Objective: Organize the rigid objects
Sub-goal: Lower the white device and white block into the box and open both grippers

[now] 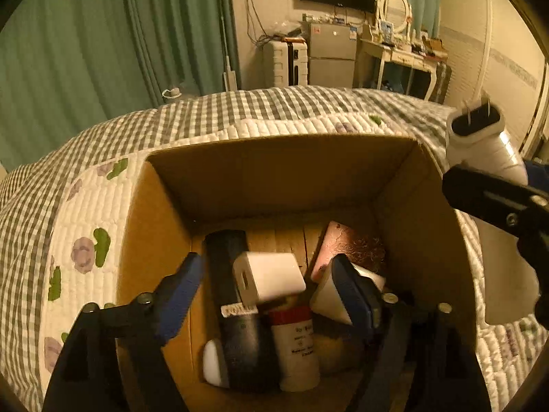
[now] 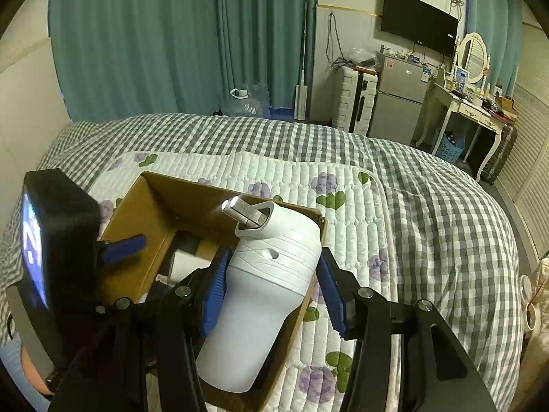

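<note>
Mostly done, we judged: open brown cardboard box (image 1: 284,175) already held several items. Our left gripper (image 1: 271,285) was wide open, empty; our right gripper (image 2: 271,285) clamped the white plug-topped plastic appliance (image 2: 260,295) over the box, unplaced.

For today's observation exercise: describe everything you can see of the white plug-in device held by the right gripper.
The white device is a smooth, plastic-looking, tapered cylinder with fine ridges around its upper part and a small hole in its side. Its flat, dark-faced head carries two metal prongs, pointing up and away. It is tilted, held between the blue fingers of the right gripper, above the near right corner of the cardboard box; it appears clear of the box.
</note>
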Action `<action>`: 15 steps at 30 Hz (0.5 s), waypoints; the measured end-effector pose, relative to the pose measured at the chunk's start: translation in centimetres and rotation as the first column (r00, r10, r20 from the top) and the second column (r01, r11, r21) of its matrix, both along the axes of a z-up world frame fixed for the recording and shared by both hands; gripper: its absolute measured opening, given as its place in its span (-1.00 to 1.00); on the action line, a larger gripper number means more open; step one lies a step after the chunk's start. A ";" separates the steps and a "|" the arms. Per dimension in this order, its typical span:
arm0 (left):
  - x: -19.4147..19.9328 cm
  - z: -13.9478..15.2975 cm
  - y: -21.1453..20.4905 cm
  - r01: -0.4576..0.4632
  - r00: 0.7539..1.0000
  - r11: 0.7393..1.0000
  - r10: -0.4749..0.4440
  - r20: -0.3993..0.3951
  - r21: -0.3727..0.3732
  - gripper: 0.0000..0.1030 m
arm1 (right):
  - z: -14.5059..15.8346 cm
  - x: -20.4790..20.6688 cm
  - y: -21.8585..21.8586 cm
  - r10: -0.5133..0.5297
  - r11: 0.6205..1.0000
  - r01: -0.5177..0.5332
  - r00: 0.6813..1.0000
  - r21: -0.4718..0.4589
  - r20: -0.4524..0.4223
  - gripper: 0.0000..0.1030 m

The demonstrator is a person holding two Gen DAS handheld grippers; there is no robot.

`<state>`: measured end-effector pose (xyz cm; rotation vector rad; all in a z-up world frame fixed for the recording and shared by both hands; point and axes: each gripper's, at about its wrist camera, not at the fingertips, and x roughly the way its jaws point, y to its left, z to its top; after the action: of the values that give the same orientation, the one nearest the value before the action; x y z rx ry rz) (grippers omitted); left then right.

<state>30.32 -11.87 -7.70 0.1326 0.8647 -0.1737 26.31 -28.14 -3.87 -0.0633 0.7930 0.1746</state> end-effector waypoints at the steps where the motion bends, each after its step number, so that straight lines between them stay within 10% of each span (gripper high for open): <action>1: -0.2 0.2 0.2 -0.002 1.000 1.000 0.002 0.001 -0.005 0.55 | 0.1 -0.1 -0.1 -0.003 1.000 0.003 1.000 -0.001 -0.001 -0.03; 15: -2.9 5.6 5.2 -0.070 0.991 0.997 0.066 0.115 0.039 0.55 | -2.5 1.9 3.9 0.027 0.995 -0.034 0.997 -0.098 -0.068 -0.02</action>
<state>27.46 -6.67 -2.08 0.1513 0.7586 -0.0831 28.24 -24.26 -6.41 -0.1639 0.8675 0.1670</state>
